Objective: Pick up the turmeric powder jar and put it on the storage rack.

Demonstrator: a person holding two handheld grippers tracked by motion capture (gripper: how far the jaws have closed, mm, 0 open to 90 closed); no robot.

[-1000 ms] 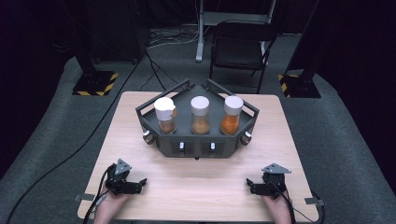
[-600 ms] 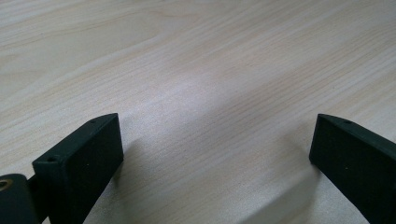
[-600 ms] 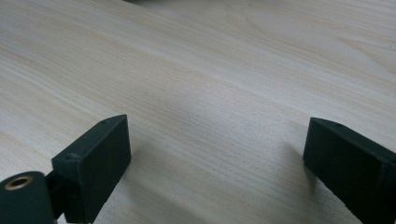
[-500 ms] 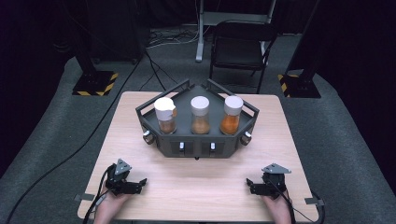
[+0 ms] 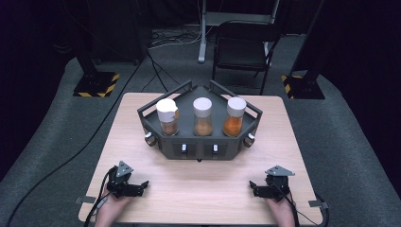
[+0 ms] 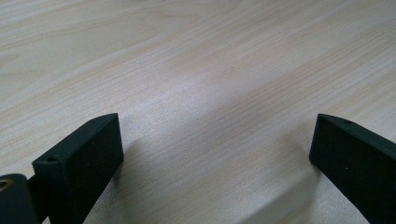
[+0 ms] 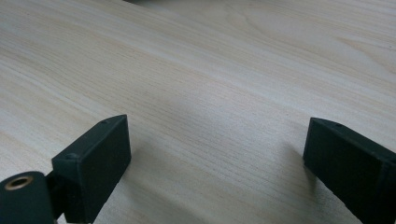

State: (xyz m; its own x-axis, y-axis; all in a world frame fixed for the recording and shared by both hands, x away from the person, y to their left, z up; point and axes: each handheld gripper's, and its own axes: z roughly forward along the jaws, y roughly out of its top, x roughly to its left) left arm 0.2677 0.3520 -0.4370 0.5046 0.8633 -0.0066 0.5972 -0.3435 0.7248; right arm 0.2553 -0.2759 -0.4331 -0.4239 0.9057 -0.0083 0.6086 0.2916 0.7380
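Wooden worktop (image 5: 198,189), bare at front. Black rack (image 5: 201,142) at centre held three white-capped jars (image 5: 202,116), well apart from both grippers. Left hand-held gripper (image 5: 137,187) and right hand-held gripper (image 5: 255,189) rested with jaws wide, empty. Risk — a reaching jaw toppling a tall jar. Gripper views showed wood grain; high view the rack.

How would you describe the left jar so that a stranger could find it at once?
On the wooden table stands a dark rack holding three white-capped jars in a row. The left jar has the widest cap, tilted, over brownish contents; the other two caps sit level.
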